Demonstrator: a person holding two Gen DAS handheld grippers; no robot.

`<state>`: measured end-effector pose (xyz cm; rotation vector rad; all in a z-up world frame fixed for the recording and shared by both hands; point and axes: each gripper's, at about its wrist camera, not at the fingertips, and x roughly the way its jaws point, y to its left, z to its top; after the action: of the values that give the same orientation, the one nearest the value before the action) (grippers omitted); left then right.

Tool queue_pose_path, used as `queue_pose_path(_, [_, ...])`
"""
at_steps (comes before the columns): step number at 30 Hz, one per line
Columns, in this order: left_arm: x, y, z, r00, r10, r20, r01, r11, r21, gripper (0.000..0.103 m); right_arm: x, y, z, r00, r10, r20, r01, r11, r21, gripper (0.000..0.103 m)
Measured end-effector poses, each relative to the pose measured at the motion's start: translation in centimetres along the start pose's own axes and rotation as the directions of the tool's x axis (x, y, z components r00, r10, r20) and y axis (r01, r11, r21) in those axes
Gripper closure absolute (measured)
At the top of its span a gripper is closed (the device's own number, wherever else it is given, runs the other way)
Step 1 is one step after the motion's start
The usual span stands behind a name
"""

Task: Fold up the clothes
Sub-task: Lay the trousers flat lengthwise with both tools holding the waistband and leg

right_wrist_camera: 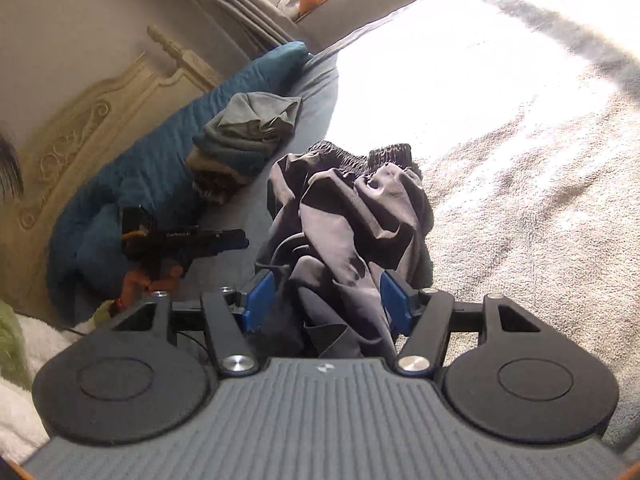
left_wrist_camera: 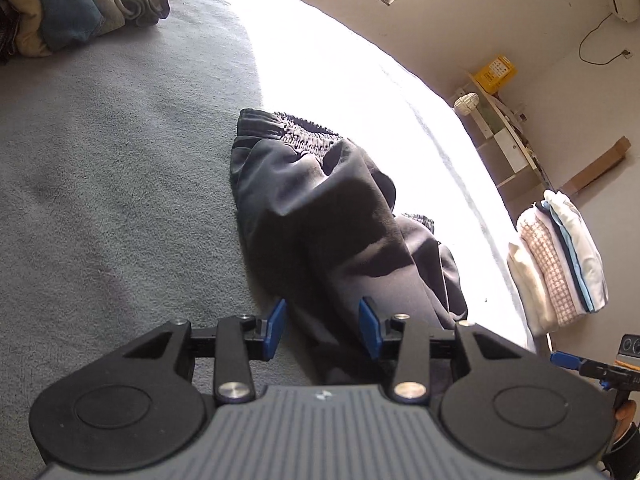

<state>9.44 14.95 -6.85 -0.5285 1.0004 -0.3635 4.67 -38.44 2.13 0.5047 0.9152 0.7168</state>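
Observation:
Black trousers (left_wrist_camera: 320, 208) with an elastic waistband lie crumpled on the grey bed blanket (left_wrist_camera: 120, 160), waistband at the far end. My left gripper (left_wrist_camera: 323, 330) hangs over their near end, blue pads apart, with cloth lying loose between them. In the right wrist view the same trousers (right_wrist_camera: 360, 208) lie bunched ahead of my right gripper (right_wrist_camera: 327, 306). Its pads stand wide, with folds of cloth between them but not pinched. Each gripper also shows in the other's view: the right gripper (left_wrist_camera: 568, 360) at the edge, the left gripper (right_wrist_camera: 224, 240) beside the trousers.
A row of folded clothes (left_wrist_camera: 80, 0) sits at the far left of the bed, and another folded stack (left_wrist_camera: 560, 264) at its right edge. A blue quilt (right_wrist_camera: 160, 168) and a carved headboard (right_wrist_camera: 80, 140) lie behind a folded pile (right_wrist_camera: 248, 140). A shelf (left_wrist_camera: 504, 136) stands beyond the bed.

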Motion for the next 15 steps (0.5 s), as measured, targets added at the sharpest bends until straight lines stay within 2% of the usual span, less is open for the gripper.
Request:
queue_pose_path(3, [1.0,0.3,0.3,1.000,0.002,-0.004,-0.002,1.000,-0.012,0.062,2.3,-1.9,1.0,0.999,-0.033,0.008,0.033,0.998,0.060,0.044])
queue_pose_path(8, [2.2,1.8,0.9,1.000,0.001,0.012,0.000,0.997,-0.082,0.060,8.1,-5.3,3.0,0.999,-0.020,0.040,0.012,0.982,0.191,0.044])
queue_pose_path(12, [2.5,3.8,2.1,0.998,-0.035,0.055,0.045,0.979,-0.198,0.053,13.1,-7.9,5.1,0.997,-0.021,0.072,-0.004,0.945,0.326,0.044])
queue_pose_path(15, [2.9,4.8,3.2,0.996,-0.030,0.081,0.047,0.975,-0.218,0.051,16.1,-9.4,6.2,0.998,-0.019,0.066,-0.010,0.913,0.407,0.044])
